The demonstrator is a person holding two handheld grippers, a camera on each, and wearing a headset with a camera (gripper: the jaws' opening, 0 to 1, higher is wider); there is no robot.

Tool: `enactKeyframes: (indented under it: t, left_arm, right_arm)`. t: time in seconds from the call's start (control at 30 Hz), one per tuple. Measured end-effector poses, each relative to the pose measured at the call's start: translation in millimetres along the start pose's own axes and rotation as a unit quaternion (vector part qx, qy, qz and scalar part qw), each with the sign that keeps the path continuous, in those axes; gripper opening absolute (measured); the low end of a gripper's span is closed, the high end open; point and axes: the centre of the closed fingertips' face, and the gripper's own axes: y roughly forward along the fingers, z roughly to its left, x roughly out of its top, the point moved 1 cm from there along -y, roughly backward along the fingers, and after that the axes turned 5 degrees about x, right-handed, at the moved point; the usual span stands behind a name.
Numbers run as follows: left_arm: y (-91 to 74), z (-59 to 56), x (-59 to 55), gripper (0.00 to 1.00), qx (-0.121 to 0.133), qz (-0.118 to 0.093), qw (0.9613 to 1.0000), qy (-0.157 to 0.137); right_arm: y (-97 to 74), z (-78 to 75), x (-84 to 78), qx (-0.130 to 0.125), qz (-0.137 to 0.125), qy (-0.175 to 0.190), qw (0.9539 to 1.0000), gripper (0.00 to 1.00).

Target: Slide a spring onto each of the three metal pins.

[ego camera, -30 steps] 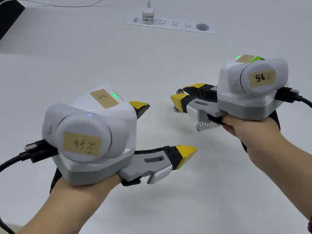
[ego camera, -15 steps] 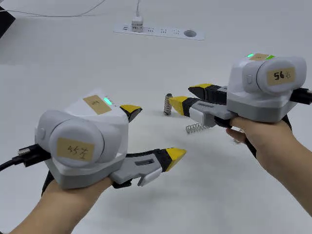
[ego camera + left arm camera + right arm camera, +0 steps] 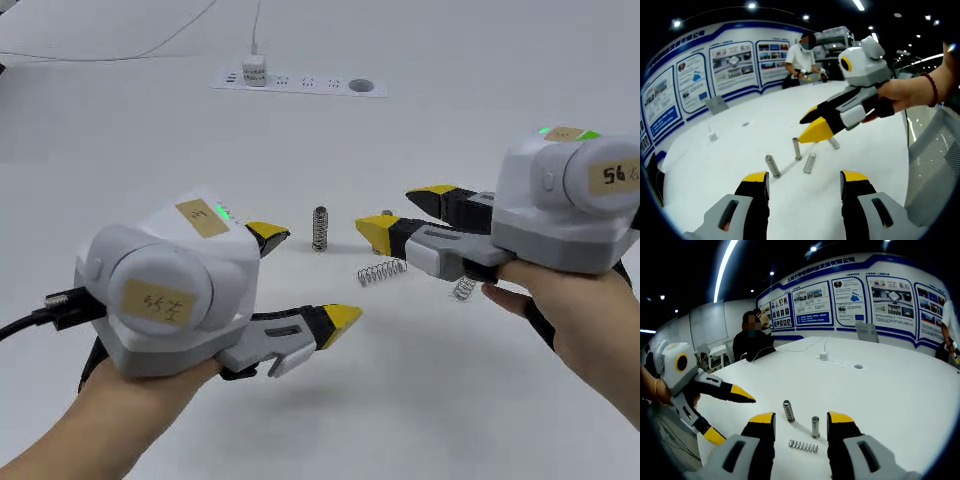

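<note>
Two hand-held tongs hover over a plain white surface [image 3: 150, 120], and neither holds anything. The left tongs [image 3: 305, 275] gape wide, with the yellow tips well apart. The right tongs [image 3: 400, 212] are open too, with a clear gap between the yellow tips. Near the middle of the head view a short metal pin stands upright, its long axis vertical, with a grey coil spring already wrapped around it: the sprung pin [image 3: 320, 228]. At about 2 o'clock from it stands a second, bare pin [image 3: 815, 426]. It is a smooth silver cylinder, also upright, and in the head view the right tongs mostly hide it. A loose spring [image 3: 382, 271] lies flat on the surface at about 4 o'clock from the sprung pin. It is a thin open wire coil, with its long axis running roughly from 8 o'clock to 2 o'clock. Another small spring [image 3: 463, 289] lies tilted just under the right tongs, at 3 o'clock from the first loose spring. A white power strip [image 3: 300, 82] lies at 12 o'clock, far back on the surface.
</note>
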Motion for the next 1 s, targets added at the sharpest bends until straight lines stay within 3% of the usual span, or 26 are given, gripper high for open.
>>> enactKeyframes:
  t: [0.17, 0.6, 1.0]
  left_arm:
    - [10.5, -1.8, 0.8, 0.56, -0.013, 0.002, 0.9999, -0.01]
    - [39.6, -7.6, -11.3, 0.47, -0.041, 0.029, 0.9987, 0.013]
    - [64.8, -10.4, -20.6, 0.37, -0.055, 0.044, 0.9973, 0.02]
  right_arm:
    - [-12.9, -2.1, -3.9, 0.001, -0.001, -0.004, 1.0, 0.46]
    - [-36.5, -7.7, -14.5, 0.006, -0.002, -0.001, 1.0, 0.47]
    - [-49.5, -11.9, -28.1, 0.006, 0.013, -0.013, 0.9998, 0.48]
